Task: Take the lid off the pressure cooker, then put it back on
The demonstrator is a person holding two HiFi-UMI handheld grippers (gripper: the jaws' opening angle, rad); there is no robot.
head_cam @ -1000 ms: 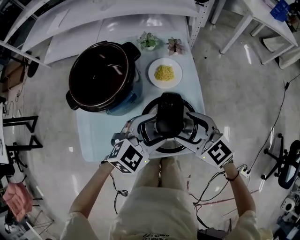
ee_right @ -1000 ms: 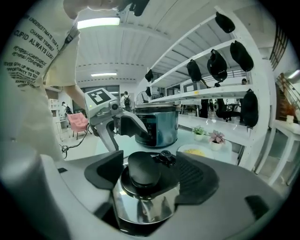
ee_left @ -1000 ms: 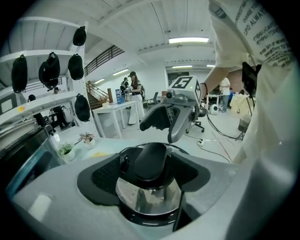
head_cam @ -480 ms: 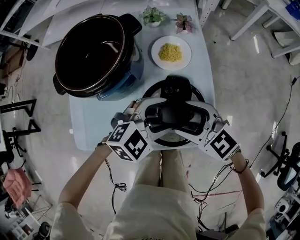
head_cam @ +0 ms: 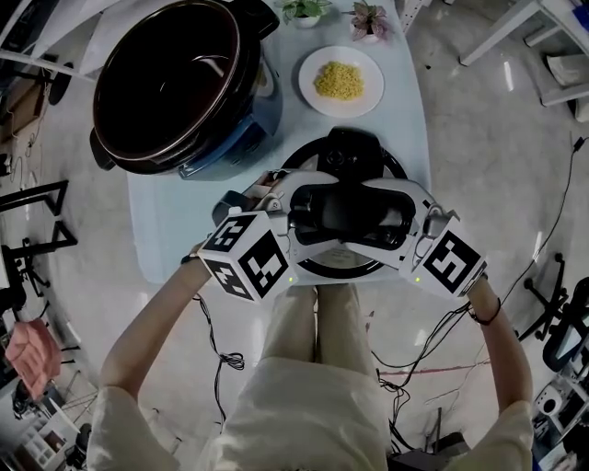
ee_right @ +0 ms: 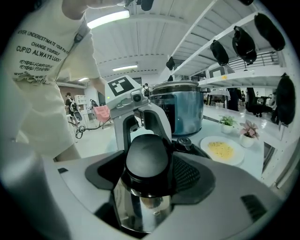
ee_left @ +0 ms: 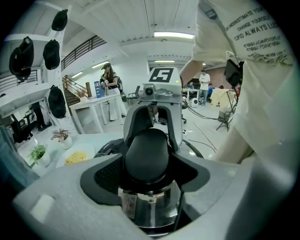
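The lid [ee_right: 140, 211] is mirror-polished metal under a smooth, matt black plastic handle [ee_left: 146, 152]. The left claw [ee_left: 147, 164] and right claw [ee_right: 147, 168] are matt pale plastic with black textured pads [ee_right: 187, 173]. The pressure cooker [head_cam: 175, 83] has a glossy dark bowl. The counter [head_cam: 166, 230] looks smooth and the plate [head_cam: 375, 92] glazed white.

Plate [head_cam: 371, 95] of yellow food [head_cam: 339, 80], green plant [head_cam: 304, 9], pink plant [head_cam: 369, 17]
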